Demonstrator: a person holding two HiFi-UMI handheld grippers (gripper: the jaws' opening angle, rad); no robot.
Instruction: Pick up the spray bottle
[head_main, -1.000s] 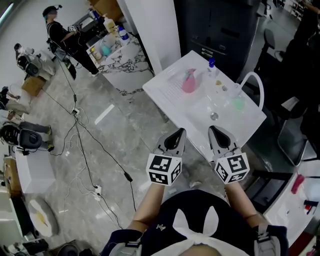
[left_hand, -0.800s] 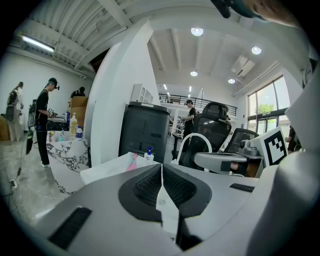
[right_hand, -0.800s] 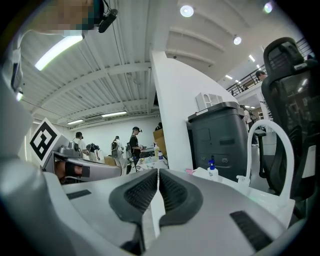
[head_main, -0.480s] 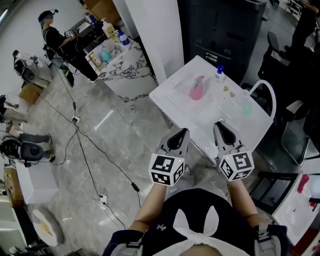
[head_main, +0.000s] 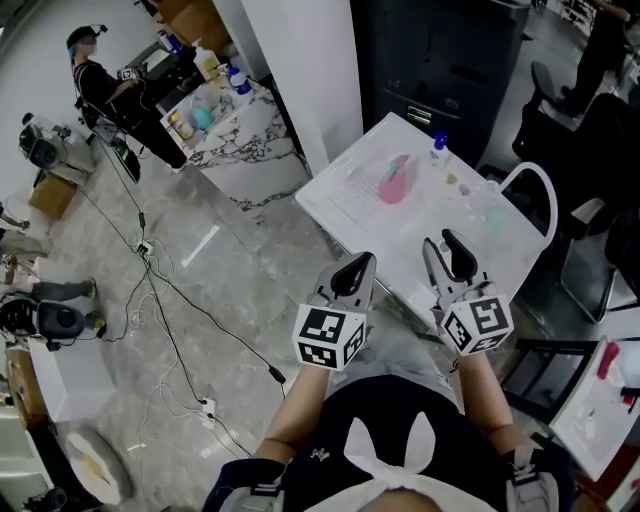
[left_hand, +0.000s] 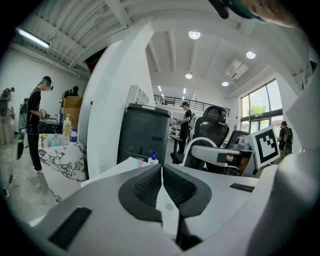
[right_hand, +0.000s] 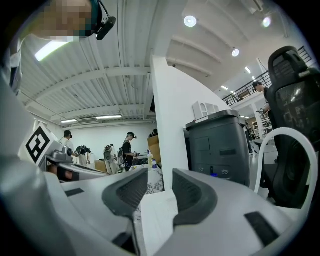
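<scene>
The pink spray bottle (head_main: 392, 180) sits on the white table (head_main: 345, 200), toward its far side, with a small blue-capped bottle (head_main: 438, 146) just to its right and farther back. Both grippers hang at the table's near edge, well apart from the spray bottle, which lies ahead of them and roughly between their 2 lines of aim. Neither touches it. The left gripper (head_main: 354, 266) has its jaws pressed together: in the left gripper view the 2 ribbed pads (left_hand: 150, 184) meet along a single seam, and nothing is caught in the left gripper (left_hand: 161, 170). The right gripper (head_main: 445, 250) stands just right of it, above the near table edge. In the right gripper view its jaws stand apart at a middling width, having just been opening, and the gap in the right gripper (right_hand: 160, 181) holds nothing, only the table top and a marble counter (right_hand: 156, 186) far behind. A dark cabinet (head_main: 450, 60) stands beyond the table, and a white chair (head_main: 528, 167) is at its right.
</scene>
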